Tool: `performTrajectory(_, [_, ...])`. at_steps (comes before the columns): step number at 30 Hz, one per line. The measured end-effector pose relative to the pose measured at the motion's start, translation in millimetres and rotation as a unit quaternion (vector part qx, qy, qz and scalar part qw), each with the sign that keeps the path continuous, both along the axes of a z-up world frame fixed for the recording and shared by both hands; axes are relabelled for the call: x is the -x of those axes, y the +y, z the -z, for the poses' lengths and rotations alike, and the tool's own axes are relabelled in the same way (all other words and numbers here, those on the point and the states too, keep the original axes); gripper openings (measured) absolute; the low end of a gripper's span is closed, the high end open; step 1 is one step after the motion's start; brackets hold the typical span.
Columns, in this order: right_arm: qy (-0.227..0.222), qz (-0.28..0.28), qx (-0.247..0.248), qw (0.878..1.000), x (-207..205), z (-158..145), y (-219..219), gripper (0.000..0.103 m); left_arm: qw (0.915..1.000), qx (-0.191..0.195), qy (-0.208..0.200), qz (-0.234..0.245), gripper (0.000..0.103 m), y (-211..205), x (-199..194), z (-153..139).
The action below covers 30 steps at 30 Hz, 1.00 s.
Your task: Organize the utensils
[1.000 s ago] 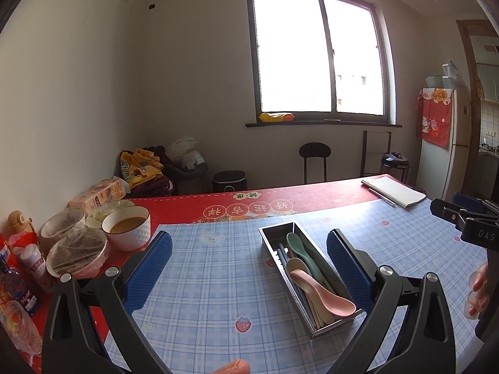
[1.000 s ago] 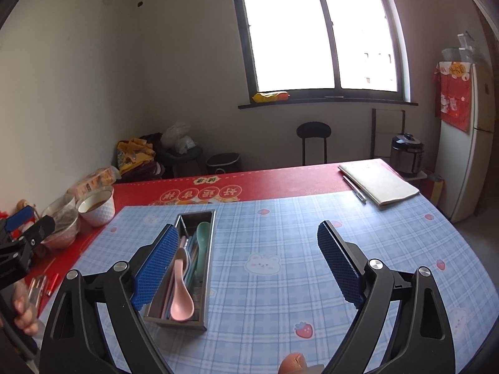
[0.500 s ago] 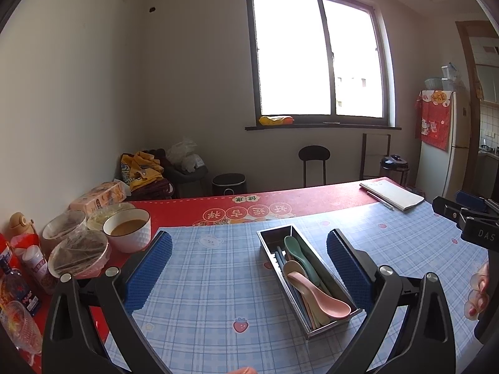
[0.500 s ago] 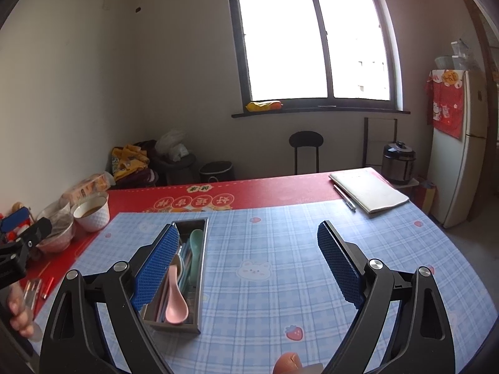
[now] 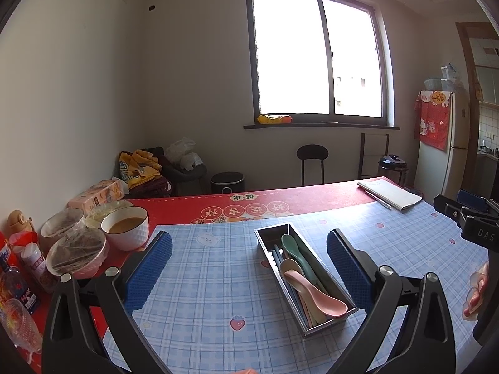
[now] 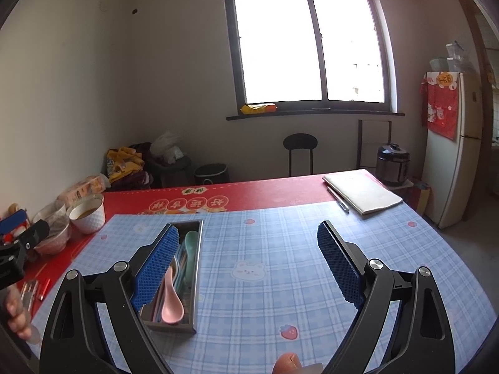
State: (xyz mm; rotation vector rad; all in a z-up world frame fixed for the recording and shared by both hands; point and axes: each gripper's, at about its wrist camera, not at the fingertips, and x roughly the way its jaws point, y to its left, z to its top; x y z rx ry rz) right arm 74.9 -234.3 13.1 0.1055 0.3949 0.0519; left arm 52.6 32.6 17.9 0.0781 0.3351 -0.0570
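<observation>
In the left wrist view, the left tool (image 5: 249, 268) hangs above the bench (image 5: 218, 280) with its two blue-padded fingers (image 5: 149, 268) spread wide and nothing between them. One steel utensil tray (image 5: 324, 321) lies on the blue checked cloth, angled away from the camera, between the two fingers in the picture but below them. It holds three spoons that can be counted: one green spoon (image 5: 291, 244), one cream spoon (image 5: 291, 266) and one pink spoon (image 5: 321, 296) on top, beside a few thin dark sticks whose number cannot be told. At the left edge of the bench stand one white bowl (image 5: 126, 232) with brown liquid and two film-covered bowls (image 5: 76, 251). One notebook (image 5: 389, 193) with one pen beside it lies at the far right. In the right wrist view, the right tool (image 6: 249, 265) is likewise released, fingers wide apart over bare cloth. The same tray (image 6: 193, 283) sits on the left, partly behind the left finger (image 6: 156, 265), and the pink spoon (image 6: 173, 302) and green spoon (image 6: 190, 246) show inside it.
</observation>
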Motion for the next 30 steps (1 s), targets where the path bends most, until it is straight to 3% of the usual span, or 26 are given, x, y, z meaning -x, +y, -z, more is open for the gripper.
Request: performTrajectory(30, [-0.008, 0.002, 0.000, 1.000, 2.4, -0.5, -1.2, 0.087, 1.0000, 0.002, 0.007, -0.004, 0.097, 4.1, -0.7, 3.8])
